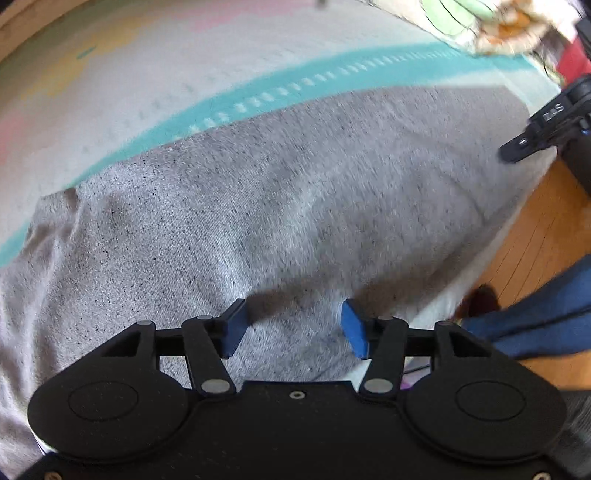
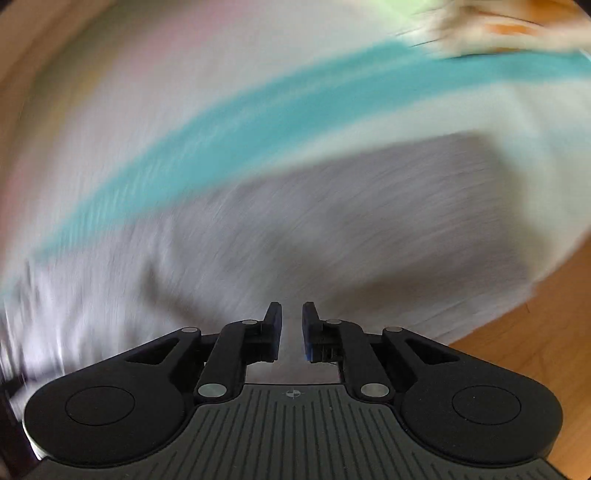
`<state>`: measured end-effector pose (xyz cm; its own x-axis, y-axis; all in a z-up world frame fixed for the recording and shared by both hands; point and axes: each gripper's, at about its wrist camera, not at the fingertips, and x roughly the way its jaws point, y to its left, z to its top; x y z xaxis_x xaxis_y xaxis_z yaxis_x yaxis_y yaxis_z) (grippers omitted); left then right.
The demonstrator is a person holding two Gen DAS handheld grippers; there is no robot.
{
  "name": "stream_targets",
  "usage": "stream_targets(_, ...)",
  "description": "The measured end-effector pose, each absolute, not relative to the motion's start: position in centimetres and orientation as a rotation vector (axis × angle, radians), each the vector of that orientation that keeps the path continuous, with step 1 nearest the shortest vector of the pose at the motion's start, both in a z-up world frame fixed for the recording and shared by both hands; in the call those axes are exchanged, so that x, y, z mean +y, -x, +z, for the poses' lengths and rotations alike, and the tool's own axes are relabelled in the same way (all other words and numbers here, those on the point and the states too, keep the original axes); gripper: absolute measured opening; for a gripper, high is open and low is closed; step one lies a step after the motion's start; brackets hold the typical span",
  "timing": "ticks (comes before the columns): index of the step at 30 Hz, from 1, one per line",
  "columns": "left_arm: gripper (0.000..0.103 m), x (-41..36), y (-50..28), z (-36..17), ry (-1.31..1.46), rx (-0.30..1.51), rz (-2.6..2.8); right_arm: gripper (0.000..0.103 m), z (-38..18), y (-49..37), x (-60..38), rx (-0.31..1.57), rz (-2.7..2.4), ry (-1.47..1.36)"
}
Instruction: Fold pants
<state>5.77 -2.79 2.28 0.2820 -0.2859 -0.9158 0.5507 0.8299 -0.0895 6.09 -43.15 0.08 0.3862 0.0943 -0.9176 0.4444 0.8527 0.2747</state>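
Grey speckled pants (image 1: pixel 258 206) lie spread flat across a pale mat, and they fill most of the left wrist view. My left gripper (image 1: pixel 293 325) hovers over their near part, open, with only cloth below the gap between its blue pads. The right wrist view is blurred. In it the pants (image 2: pixel 369 229) appear as a grey rectangle with a straight far edge. My right gripper (image 2: pixel 292 325) stands above them with a narrow gap between its pads and nothing in it. The black body of the other gripper (image 1: pixel 546 129) shows at the right edge of the left wrist view.
The mat (image 1: pixel 110 92) is pale with a teal stripe (image 1: pixel 258 96) running just beyond the pants. Wooden floor (image 1: pixel 535 236) lies to the right of the mat. A person's blue-clad leg (image 1: pixel 546 314) is at the right. A patterned cloth (image 1: pixel 498 26) lies at the far right corner.
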Motion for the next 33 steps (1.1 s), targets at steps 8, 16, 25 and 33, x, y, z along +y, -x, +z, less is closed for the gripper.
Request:
stream_targets(8, 0.061, -6.1, -3.7, 5.1, -0.331, 0.941, -0.698, 0.024, -0.8, -1.1, -52.1, 1.02, -0.515, -0.77)
stream_targets(16, 0.061, -9.3, -0.9, 2.9, -0.501, 0.884, -0.83, 0.033, -2.8, 0.4, -53.0, 1.068, -0.583, -0.815)
stream_targets(25, 0.061, -9.6, -1.9, 2.5, -0.485, 0.87, -0.807, 0.016, -2.9, 0.0, -52.8, 1.062, -0.481, -0.829)
stream_targets(33, 0.066, -10.1, -1.0, 2.8, -0.514, 0.821, -0.892, 0.006, -1.8, 0.2, -52.2, 1.015, -0.495, -0.773)
